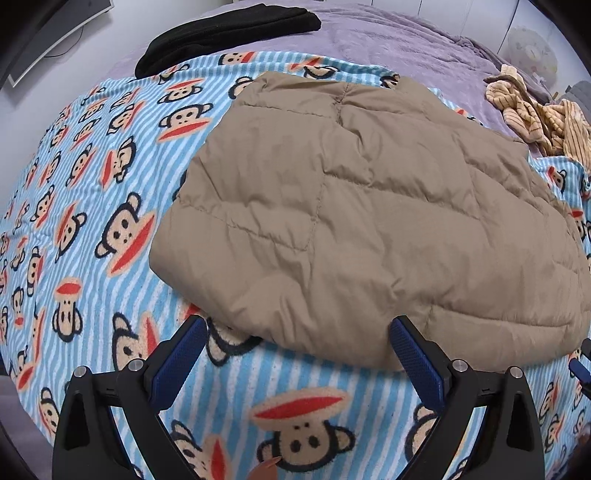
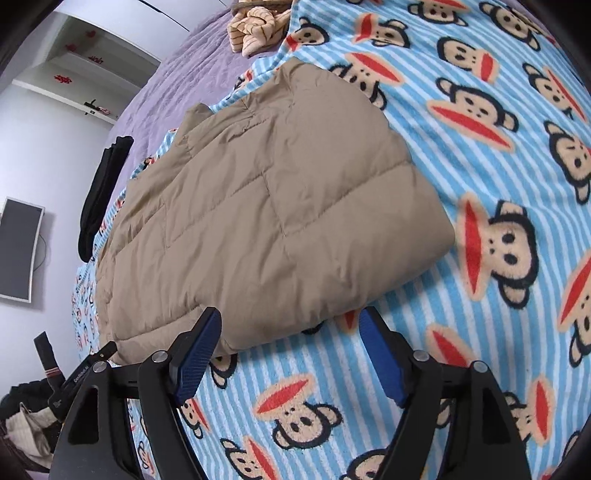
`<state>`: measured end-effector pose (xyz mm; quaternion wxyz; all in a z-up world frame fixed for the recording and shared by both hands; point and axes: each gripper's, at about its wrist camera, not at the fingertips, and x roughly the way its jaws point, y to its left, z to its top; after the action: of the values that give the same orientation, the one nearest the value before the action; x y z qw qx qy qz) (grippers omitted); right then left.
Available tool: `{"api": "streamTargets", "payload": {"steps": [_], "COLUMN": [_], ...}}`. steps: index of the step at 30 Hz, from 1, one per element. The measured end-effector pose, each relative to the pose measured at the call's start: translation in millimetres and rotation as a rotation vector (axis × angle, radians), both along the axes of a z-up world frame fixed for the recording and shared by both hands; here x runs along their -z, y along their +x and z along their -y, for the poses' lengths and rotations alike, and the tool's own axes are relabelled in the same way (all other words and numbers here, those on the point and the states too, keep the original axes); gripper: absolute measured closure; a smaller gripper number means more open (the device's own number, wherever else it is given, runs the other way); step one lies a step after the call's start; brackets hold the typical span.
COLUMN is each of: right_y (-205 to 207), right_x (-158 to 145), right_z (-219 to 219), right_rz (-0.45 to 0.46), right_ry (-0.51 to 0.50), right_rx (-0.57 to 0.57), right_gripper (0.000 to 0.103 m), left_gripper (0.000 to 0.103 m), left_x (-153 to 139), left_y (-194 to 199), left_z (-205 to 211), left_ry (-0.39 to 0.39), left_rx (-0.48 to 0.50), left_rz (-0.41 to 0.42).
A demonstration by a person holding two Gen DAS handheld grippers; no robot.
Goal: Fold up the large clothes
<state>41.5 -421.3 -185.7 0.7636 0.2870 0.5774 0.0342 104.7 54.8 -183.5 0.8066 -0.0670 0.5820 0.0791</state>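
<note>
A tan quilted jacket [image 1: 351, 206] lies folded into a thick pad on the blue-striped monkey-print blanket [image 1: 92, 206]. My left gripper [image 1: 297, 328] hovers at the jacket's near edge, open wide, its blue pads clear of the fabric. In the right wrist view the same jacket [image 2: 266, 221] fills the middle. My right gripper [image 2: 290, 321] is open at the jacket's near edge with only its rim between the fingers, pads not pressing. The left gripper's tip [image 2: 105, 349] pokes in at the lower left of that view.
A folded black garment [image 1: 221, 33] lies at the blanket's far edge on the purple bedspread [image 1: 406, 40]. A crumpled striped yellow garment [image 1: 539, 118] sits to the right. A monitor [image 2: 16, 251] hangs on the wall, and clothes [image 2: 26, 428] are heaped beside the bed.
</note>
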Motion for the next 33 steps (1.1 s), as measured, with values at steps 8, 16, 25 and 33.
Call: {"api": "streamTargets", "payload": {"steps": [8,16,25,33], "right_y": [-19,-39,-42,-34], "right_x": [12,20,23,29], "right_z": [3,-2,-15,-23], "right_rz": [-0.004,-0.038,-0.039,-0.047], "right_ry": [0.034,0.081,0.122,0.172], "right_rx": [0.027,0.099,0.121,0.129], "right_gripper": [0.022,0.011,0.01,0.0], "left_gripper": [0.003,0.003,0.003,0.003], "left_x": [10,14,21,28], "left_y": [-12,-18,-20,-23], "left_z": [5,0,-13,-45], "left_ry": [-0.012,-0.029,-0.039,-0.36], "left_rx": [0.029,0.041,0.024,-0.059], "left_rz": [-0.02,-0.033,-0.053,-0.027]}}
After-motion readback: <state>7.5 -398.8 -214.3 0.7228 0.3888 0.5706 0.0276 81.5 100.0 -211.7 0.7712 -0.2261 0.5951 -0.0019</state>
